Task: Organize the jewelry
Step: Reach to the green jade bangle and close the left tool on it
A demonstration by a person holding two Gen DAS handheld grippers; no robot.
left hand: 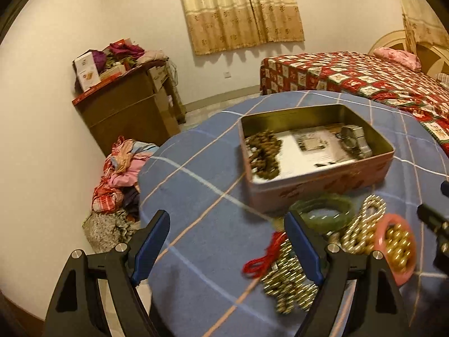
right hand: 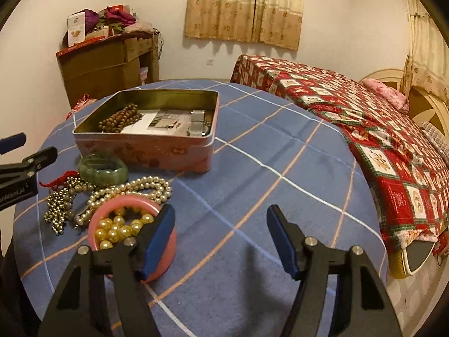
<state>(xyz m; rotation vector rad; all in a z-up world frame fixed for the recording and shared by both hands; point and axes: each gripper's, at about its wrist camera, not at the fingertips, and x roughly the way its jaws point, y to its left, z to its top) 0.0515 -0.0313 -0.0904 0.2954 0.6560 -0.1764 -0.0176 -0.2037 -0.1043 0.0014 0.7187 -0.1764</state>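
Jaws: left gripper [left hand: 227, 241] and right gripper [right hand: 220, 237] both spread wide, empty | tabletop [right hand: 252, 168]: pink bangle [right hand: 132, 234] under right gripper's left jaw | risk: closing could knock the bangle aside.

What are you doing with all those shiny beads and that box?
Someone is tidying jewelry into the open pink tin on the blue checked table. Brown beads and a watch already lie inside. Still outside are a green bangle, a pearl necklace, a metallic bead strand and a pink bangle with gold beads lying inside it. The left gripper and right gripper are both open and hold nothing.
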